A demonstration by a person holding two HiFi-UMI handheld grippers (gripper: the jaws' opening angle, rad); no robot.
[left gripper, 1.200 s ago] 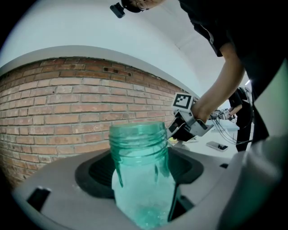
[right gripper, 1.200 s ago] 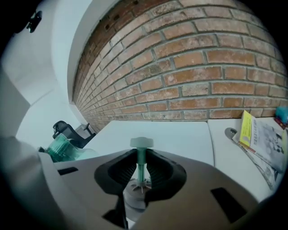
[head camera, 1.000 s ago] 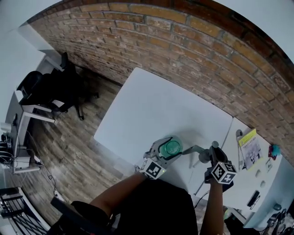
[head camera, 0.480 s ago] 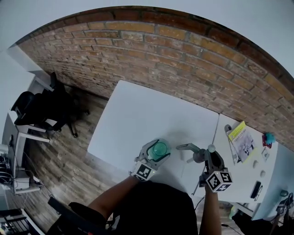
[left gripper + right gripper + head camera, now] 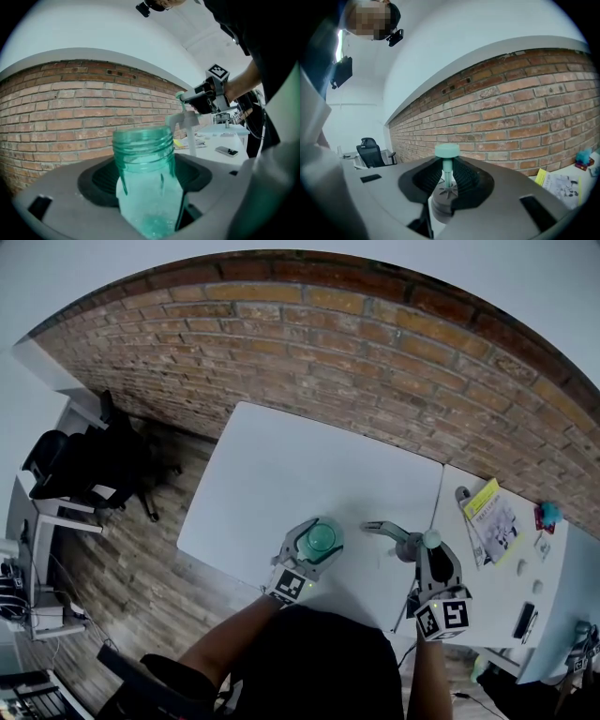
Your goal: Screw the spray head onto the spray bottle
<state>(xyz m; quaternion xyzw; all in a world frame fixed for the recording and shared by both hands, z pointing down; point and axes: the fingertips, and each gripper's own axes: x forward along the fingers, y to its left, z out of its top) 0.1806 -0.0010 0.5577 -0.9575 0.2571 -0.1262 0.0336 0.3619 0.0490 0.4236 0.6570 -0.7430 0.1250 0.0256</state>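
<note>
The task is at its early middle: both parts are in hand, but nothing is joined yet. The left gripper [image 5: 317,542] is clamped on the body of the green spray bottle [image 5: 146,187], its jaws standing fairly wide around the clear plastic; the bottle stands upright over the near part of the white counter [image 5: 300,465], and its threaded neck [image 5: 143,140] is bare and open at the top. The right gripper [image 5: 419,549] is closed narrowly on the spray head [image 5: 384,528], its ribbed pads pinching the thin stem just below the teal knob [image 5: 447,151], with the grey collar [image 5: 442,199] hanging under the jaws; seen from the bottle, the head hangs off to the right and above the neck, clear of it, its nozzle pointing toward the bottle and its dip tube [image 5: 192,140] hanging straight down in open air.

So grasping is done; aligning, seating and screwing are all left. By my reading, the head must come over the bottle's mouth, the tube must go down into the neck, the collar must sit square on the threads, and only then can it be turned tight; whether the collar will catch the first thread cleanly cannot be told from here.
</note>
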